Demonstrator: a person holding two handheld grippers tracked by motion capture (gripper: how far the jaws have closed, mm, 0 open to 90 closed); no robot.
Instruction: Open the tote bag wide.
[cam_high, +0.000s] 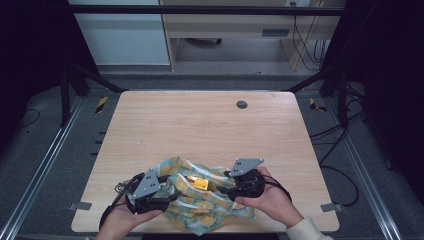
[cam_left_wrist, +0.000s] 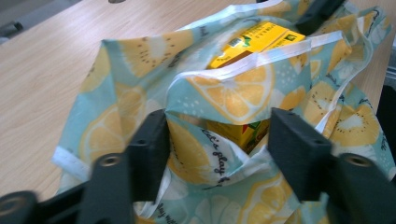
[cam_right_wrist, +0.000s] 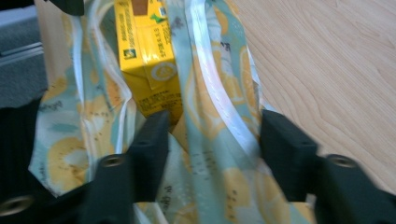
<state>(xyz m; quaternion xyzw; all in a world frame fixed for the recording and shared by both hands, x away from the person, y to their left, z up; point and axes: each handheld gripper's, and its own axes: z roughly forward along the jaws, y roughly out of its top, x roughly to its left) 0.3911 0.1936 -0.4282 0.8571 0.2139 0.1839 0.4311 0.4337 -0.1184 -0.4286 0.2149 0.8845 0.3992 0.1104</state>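
Low in the frame, each spread hand-held gripper, left (cam_high: 172, 192) and right (cam_high: 226, 184), straddled the fruit-print bag (cam_high: 210, 202), apparently to open it around the yellow carton (cam_high: 198, 183).

One fruit-print cloth bag (cam_high: 202, 200), one yellow carton (cam_high: 198, 184), two grippers.

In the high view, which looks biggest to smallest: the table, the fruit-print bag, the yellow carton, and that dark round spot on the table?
1. table
2. fruit-print bag
3. and 4. yellow carton and dark round spot: both look similarly small, and the carton is partly hidden.
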